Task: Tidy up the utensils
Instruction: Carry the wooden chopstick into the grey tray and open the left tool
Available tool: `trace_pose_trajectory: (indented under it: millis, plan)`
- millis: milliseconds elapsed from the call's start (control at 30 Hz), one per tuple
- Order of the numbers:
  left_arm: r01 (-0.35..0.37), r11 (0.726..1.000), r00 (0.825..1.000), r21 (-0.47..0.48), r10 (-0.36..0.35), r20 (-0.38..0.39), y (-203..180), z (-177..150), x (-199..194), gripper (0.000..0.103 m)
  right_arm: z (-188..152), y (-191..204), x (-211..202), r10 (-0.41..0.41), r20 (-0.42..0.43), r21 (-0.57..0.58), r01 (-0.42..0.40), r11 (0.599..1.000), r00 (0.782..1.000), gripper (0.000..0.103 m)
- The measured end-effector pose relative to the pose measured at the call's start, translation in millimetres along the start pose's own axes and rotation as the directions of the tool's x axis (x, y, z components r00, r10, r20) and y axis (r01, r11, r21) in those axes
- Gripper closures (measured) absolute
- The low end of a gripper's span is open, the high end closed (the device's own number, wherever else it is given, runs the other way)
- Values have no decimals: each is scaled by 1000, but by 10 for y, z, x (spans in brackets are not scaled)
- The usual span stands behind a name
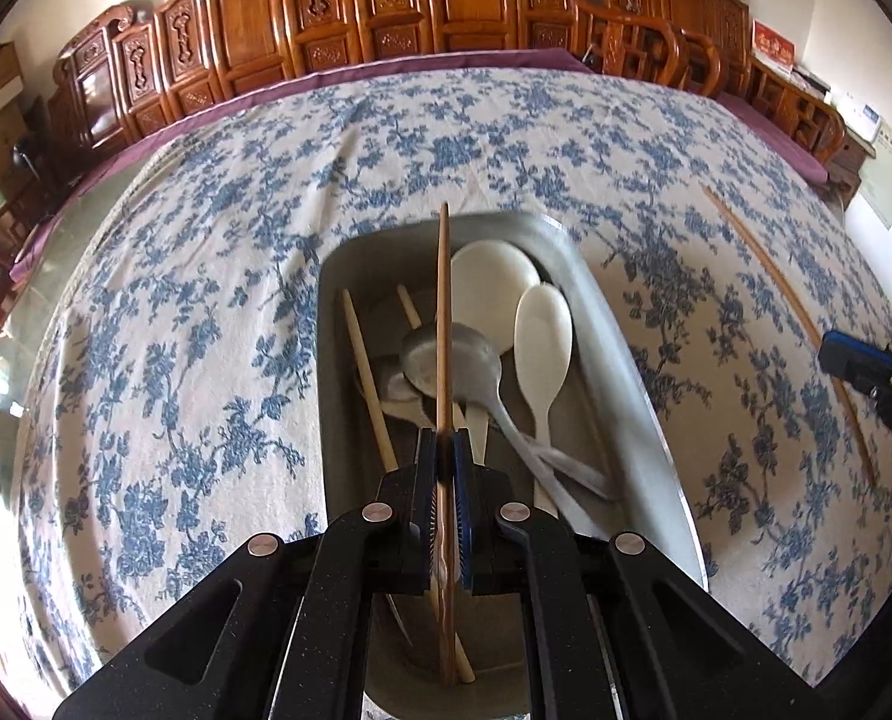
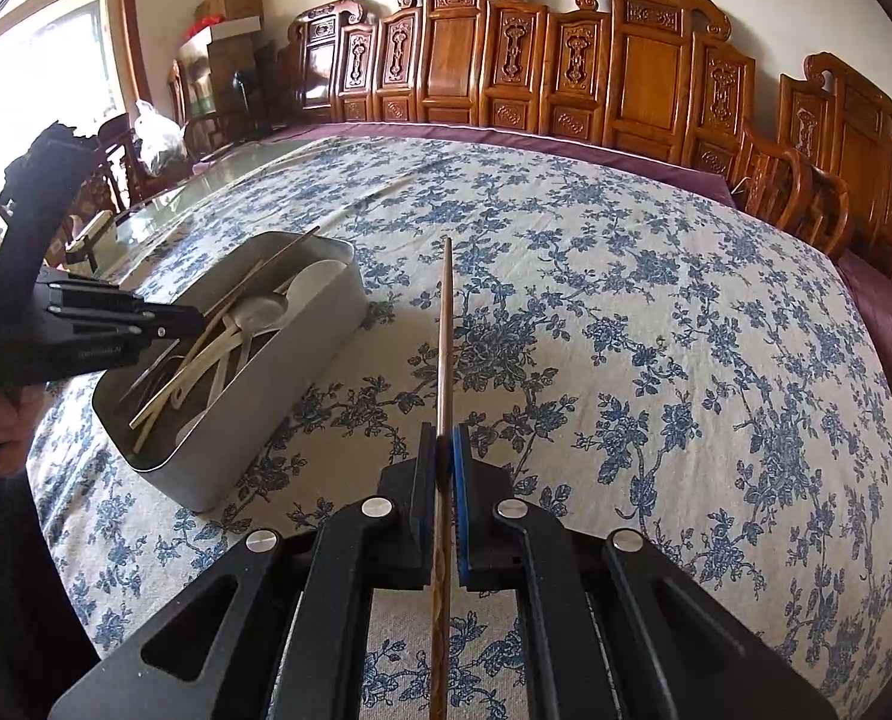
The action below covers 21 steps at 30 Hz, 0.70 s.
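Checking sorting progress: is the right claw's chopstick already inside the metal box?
No. The right claw is shut on a chopstick over the floral tablecloth, beside the metal box.

Left tongs (image 1: 444,441): pads clamped tight, pointing steeply down; bare hand (image 2: 2,414) grips the handle
Right tongs (image 2: 444,441): pads clamped tight, angled down

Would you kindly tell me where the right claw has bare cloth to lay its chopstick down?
The tablecloth is bare right of the metal box and on to the carved chairs. The box is crowded with spoons and chopsticks, and the left claw holds a chopstick over it.
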<state>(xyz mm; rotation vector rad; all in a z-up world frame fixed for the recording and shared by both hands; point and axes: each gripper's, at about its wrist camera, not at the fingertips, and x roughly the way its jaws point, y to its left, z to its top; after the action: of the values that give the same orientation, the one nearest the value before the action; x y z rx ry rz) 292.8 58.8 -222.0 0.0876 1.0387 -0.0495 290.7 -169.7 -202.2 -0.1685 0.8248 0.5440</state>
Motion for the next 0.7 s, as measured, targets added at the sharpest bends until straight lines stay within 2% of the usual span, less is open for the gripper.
trace_pose_trajectory:
  millis: [333,600,633,700]
  plan:
    - [18,1000,999,15,-17,-42,2,-66,52,98,-4,25,18,-3,-2,-3,3,1000,1000,97]
    - [23,1000,1000,14,-23,-14,19,-86,-95,98,33,111,-27,10,8,-2,-10,1000,1000,97]
    - [20,1000,1000,10,-20,-6,37,-79,-123,97,43,127,-36,14,9,-1,-14,1000,1000,97]
    - [18,1000,1000,-6,-18,13,91,-68,-202,81,67,169,-65,27,17,4,-27,1000,1000,97]
